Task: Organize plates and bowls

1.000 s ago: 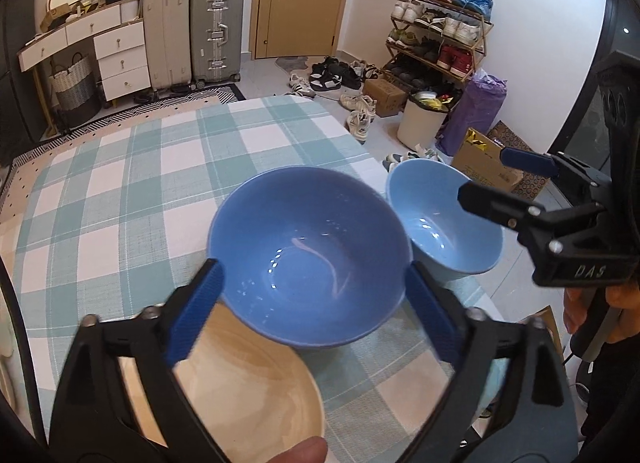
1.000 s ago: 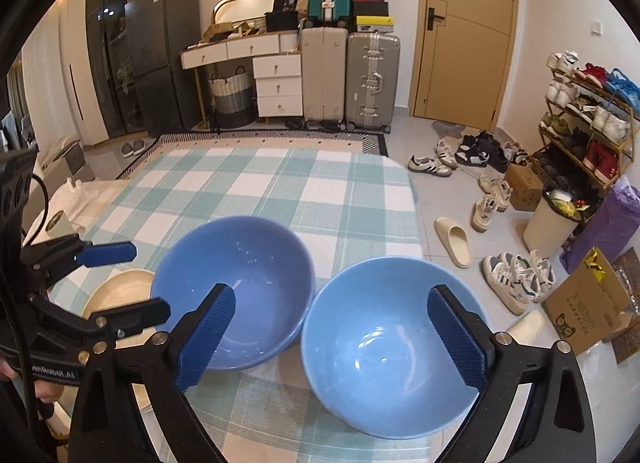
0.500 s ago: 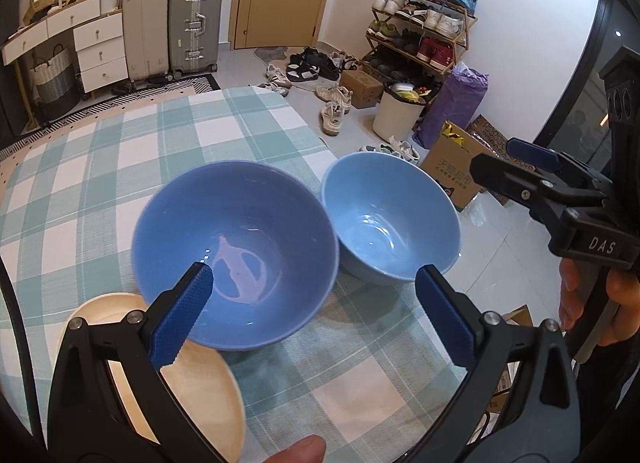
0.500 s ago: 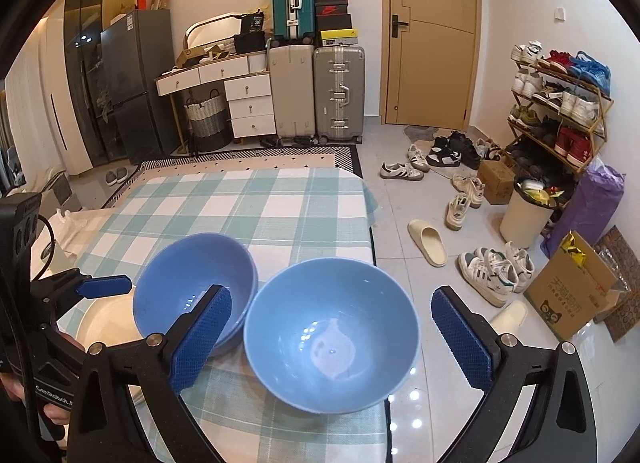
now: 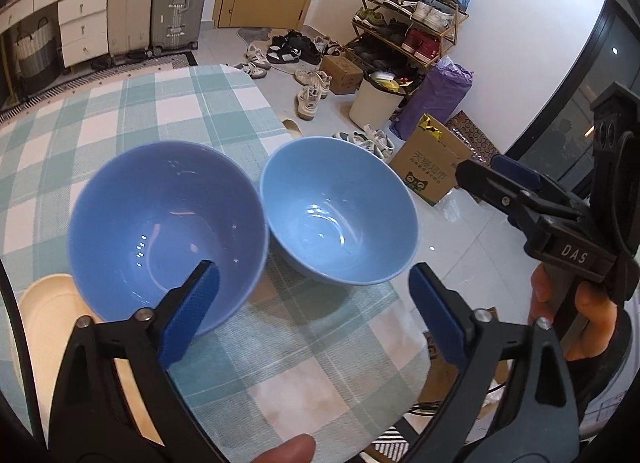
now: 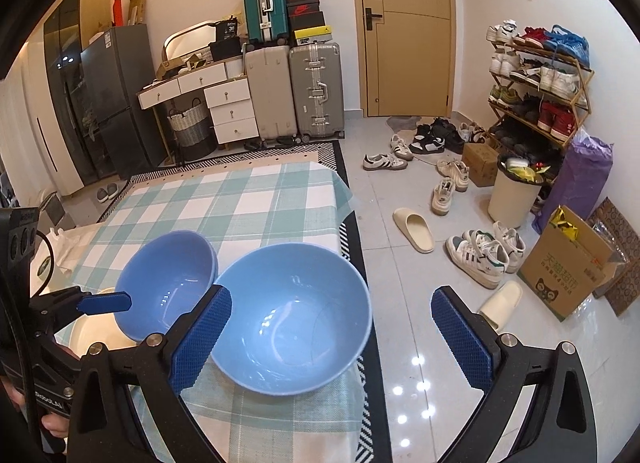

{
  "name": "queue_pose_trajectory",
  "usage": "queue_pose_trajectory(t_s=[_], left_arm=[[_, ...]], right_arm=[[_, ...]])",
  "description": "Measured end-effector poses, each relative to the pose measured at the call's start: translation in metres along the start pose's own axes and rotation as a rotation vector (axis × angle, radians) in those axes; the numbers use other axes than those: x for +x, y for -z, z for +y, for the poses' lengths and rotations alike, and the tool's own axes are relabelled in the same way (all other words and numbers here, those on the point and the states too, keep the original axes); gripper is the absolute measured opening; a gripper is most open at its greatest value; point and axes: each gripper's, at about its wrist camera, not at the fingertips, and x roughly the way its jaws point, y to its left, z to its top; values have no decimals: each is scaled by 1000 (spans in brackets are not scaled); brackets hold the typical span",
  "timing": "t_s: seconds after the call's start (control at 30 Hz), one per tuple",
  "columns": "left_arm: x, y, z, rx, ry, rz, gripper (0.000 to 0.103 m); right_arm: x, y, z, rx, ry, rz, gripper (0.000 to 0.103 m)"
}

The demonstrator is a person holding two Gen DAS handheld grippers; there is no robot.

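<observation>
Now both grippers sit further right along the table edge than a second ago. Then the left gripper (image 5: pixel 314 305) framed the darker blue bowl (image 5: pixel 166 231) squarely between its jaws. Now its left pad overlaps that bowl's near rim in the view, and the lighter blue bowl (image 5: pixel 340 215) shows in the gap ahead. Its jaws have just been closing a little, but they remain wide, with nothing pressed between them. The right gripper (image 6: pixel 332 337) has slid the same way: its jaws are spread wide and empty, its left pad overlapping the lighter bowl's (image 6: pixel 290 319) near-left rim in the view, its right pad out over the floor.

My reading is that no bowl has been picked up yet, and the shift looks like lining up on the lighter bowl.

Both bowls stand upright and empty on the checked tablecloth (image 5: pixel 192 111), rims touching or nearly so. The lighter one is at the table's right edge, close to the drop. The darker bowl (image 6: pixel 168 279) rests partly on a cream plate (image 5: pixel 52 327), which holds nothing else. No stacking has been done.
</observation>
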Motion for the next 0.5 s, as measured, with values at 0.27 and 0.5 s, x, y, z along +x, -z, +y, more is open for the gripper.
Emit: queue_pose_trajectory(t_s=[0.27,0.5], left_arm=[[19,2,-9,-51,80,50,60],[35,3,-15,-73,62,70,58]], right_arm=[[3,9,-20,33,-13,8,102],[17,14,-28,42,-32,40,102]])
